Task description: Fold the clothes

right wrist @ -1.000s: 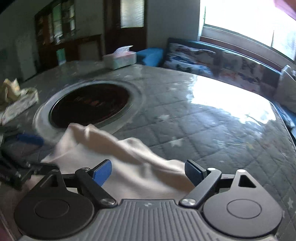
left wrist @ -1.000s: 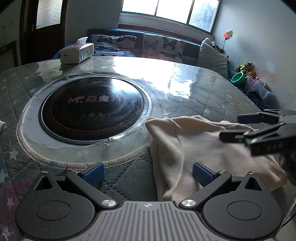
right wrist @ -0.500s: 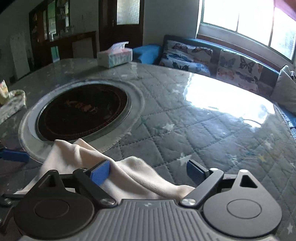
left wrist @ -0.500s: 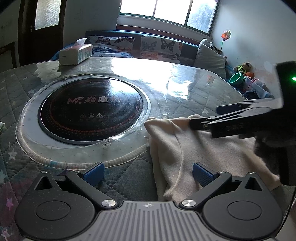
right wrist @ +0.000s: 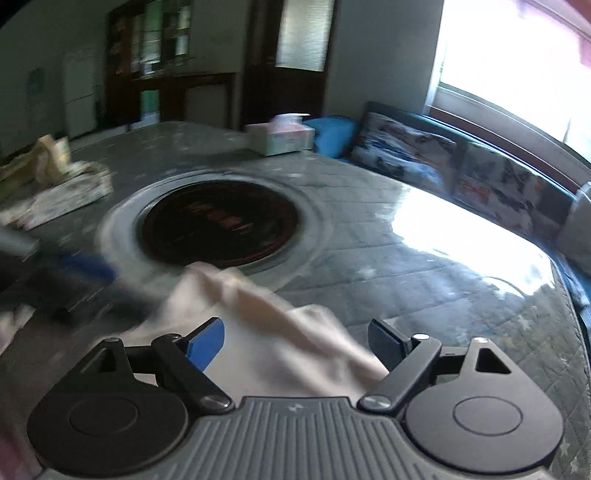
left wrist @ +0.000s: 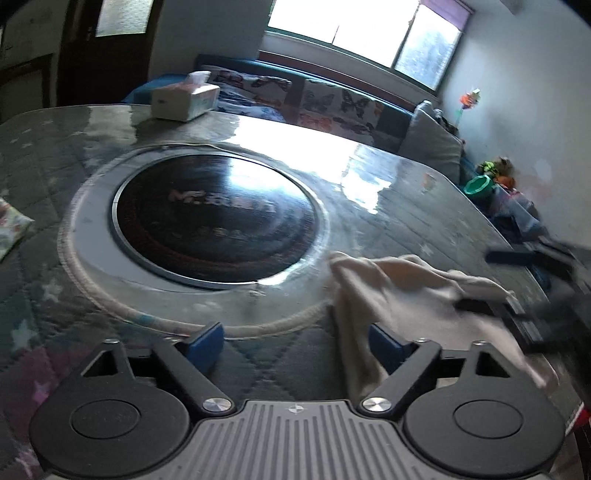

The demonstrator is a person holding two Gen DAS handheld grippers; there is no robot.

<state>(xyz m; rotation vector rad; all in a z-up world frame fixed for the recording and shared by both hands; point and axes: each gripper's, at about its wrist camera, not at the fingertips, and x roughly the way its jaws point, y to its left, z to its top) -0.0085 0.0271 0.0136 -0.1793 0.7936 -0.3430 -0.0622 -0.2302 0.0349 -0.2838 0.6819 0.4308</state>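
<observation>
Cream garment (left wrist: pixel 413 295) is seen bunched on the quilted table cover (left wrist: pixel 424 221), just right of the round black cooktop (left wrist: pixel 214 221) set into the table, its far corner touching the cooktop's clear ring

Left gripper (left wrist: pixel 295 341): jaws are caught closing but wide apart; blue pads (left wrist: pixel 205 343) not pressing anything. Garment's left edge is seen passing by the right pad; between the pads only the table cover is visible. Nothing gripped

Right gripper (right wrist: pixel 297 341): jaws also closing, wide apart. Garment (right wrist: pixel 280 332) lies between and under the fingers, draped in folds up to the right finger; no clamp on it is shown. In the left wrist view the right gripper (left wrist: pixel 517 288) is seen blurred at the garment's right side, one finger above the cloth, the other low at its edge; contact cannot be told through the blur

Elsewhere: tissue box (left wrist: pixel 184 99) at the table's far edge, patterned cloth pile (right wrist: pixel 55 188) at the far left of the table in the right wrist view, sofa with butterfly cushions (left wrist: pixel 332 103) under the window (left wrist: pixel 369 33). Both views are motion-blurred
</observation>
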